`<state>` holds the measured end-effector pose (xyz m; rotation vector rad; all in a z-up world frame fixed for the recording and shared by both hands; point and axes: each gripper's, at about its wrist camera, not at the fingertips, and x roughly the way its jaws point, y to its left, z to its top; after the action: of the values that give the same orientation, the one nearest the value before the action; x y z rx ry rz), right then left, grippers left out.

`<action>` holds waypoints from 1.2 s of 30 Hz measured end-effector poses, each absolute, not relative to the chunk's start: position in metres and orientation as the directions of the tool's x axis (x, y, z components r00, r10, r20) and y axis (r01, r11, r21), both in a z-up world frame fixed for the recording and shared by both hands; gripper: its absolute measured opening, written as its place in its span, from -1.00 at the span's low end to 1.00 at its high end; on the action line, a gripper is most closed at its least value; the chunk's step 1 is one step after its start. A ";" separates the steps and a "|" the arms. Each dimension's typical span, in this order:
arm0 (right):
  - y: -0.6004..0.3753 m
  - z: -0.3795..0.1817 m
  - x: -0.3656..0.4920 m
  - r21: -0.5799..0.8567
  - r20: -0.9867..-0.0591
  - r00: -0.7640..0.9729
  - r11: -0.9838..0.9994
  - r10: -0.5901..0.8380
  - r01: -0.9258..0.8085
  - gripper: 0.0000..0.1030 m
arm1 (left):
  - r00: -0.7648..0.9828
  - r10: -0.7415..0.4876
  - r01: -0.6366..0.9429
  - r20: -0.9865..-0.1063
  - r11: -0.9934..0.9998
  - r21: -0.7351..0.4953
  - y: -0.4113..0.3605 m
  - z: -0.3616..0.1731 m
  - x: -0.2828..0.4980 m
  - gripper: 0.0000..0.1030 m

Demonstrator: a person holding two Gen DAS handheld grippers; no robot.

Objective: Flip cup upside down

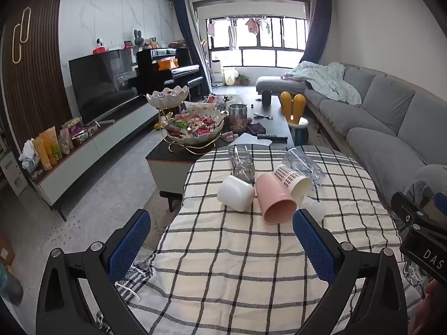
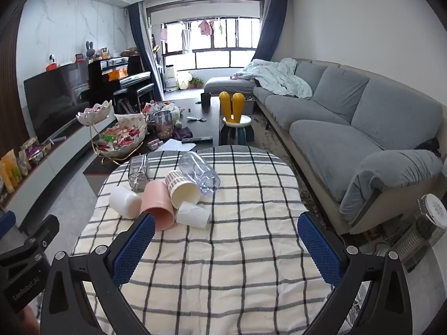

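None of the cups is standing mouth-down yet, so by my reading the task is only beginning: all six are lying on their sides in a cluster toward the far half of the counter (image 2: 223, 251), which is wearing a checked cloth. The pink cup (image 2: 159, 206) is lying nearest, its open mouth facing the near edge; touching it on the left is the white cup (image 2: 124, 201), showing its closed base, and on the right the small white paper cup (image 2: 194, 214). Behind those the plaid-patterned cup (image 2: 183, 188) is resting against the pink one, with the clear plastic cup (image 2: 199, 174) just beyond it on the right and a clear glass (image 2: 138, 173) at the far left. Which cup is meant first I cannot tell. The left tongs (image 1: 222, 247) are hanging spread wide and empty over the near cloth, the pink cup (image 1: 275, 202) sitting just ahead of their right pad. The right tongs (image 2: 226, 248) are likewise gaping wide and holding nothing, near the cluster but touching none of it. Everything is remaining: picking a cup, gripping it, turning it over, and setting it rim-down.
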<state>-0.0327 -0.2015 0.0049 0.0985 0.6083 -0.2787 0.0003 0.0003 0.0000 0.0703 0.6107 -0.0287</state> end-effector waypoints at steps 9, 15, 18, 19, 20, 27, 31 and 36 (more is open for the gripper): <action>-0.202 0.004 -0.033 0.009 -0.568 0.790 0.958 -0.232 0.288 0.99 | 0.822 -0.009 0.050 -0.570 0.997 0.057 0.001 0.000 0.000 1.00; -0.202 0.004 -0.033 0.010 -0.567 0.790 0.958 -0.231 0.288 0.99 | 0.823 -0.004 0.047 -0.569 0.997 0.060 0.001 0.000 0.000 1.00; -0.203 0.004 -0.033 0.012 -0.567 0.790 0.957 -0.232 0.290 0.99 | 0.819 -0.009 0.051 -0.573 0.997 0.056 0.001 0.000 -0.001 1.00; -0.202 0.004 -0.033 0.010 -0.567 0.790 0.957 -0.233 0.289 0.99 | 0.818 -0.010 0.052 -0.575 0.997 0.057 0.000 0.001 -0.002 1.00; -0.202 0.004 -0.033 0.011 -0.567 0.790 0.957 -0.232 0.289 0.99 | 0.819 -0.007 0.051 -0.574 0.997 0.060 0.000 0.000 0.000 1.00; -0.202 0.005 -0.034 0.013 -0.569 0.789 0.957 -0.230 0.289 0.99 | 0.818 -0.010 0.054 -0.576 0.997 0.059 -0.001 0.003 -0.001 1.00; -0.202 0.005 -0.032 0.015 -0.573 0.788 0.958 -0.226 0.286 0.99 | 0.816 -0.013 0.055 -0.578 0.997 0.055 0.000 0.003 -0.001 1.00; -0.202 0.005 -0.034 0.014 -0.572 0.788 0.958 -0.227 0.287 0.99 | 0.815 -0.015 0.057 -0.580 0.997 0.055 -0.002 -0.001 0.001 1.00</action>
<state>-0.0340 -0.2019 0.0047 0.1026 0.6030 -0.2775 0.0008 -0.0016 -0.0007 0.0715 0.6173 -0.0384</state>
